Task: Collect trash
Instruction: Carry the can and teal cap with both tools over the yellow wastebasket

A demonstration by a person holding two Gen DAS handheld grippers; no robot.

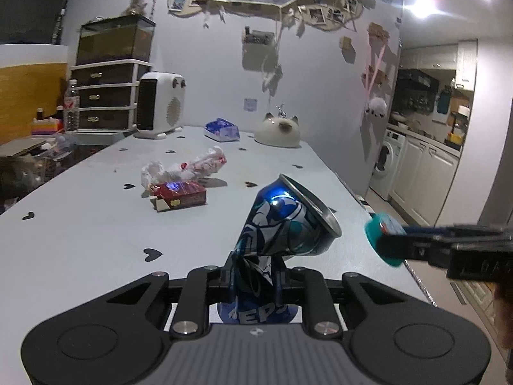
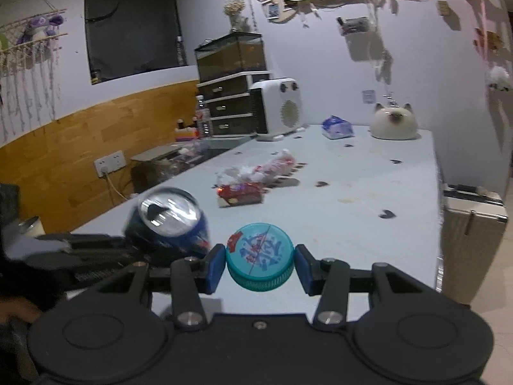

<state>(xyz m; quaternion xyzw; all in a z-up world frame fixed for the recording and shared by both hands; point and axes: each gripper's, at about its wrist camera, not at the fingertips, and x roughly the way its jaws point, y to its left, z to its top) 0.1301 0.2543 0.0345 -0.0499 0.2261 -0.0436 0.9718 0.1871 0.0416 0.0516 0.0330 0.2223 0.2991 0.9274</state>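
My left gripper (image 1: 255, 280) is shut on a crushed blue Pepsi can (image 1: 285, 224) and holds it above the pale table (image 1: 80, 240). The can also shows at the left of the right wrist view (image 2: 170, 221). My right gripper (image 2: 259, 264) is shut on a teal bottle cap (image 2: 259, 256), held above the table's near edge; the cap shows at the right in the left wrist view (image 1: 381, 240). A red packet (image 1: 179, 194) and a crumpled clear plastic wrapper (image 1: 189, 165) lie mid-table, also seen in the right wrist view (image 2: 240, 194) (image 2: 263, 168).
At the table's far end stand a white heater (image 1: 160, 106), a blue tissue pack (image 1: 222, 130) and a ceramic cat dish (image 1: 279, 131). A drawer unit with a fish tank (image 1: 109, 73) stands far left. A metal case (image 2: 471, 240) stands beside the table's right edge.
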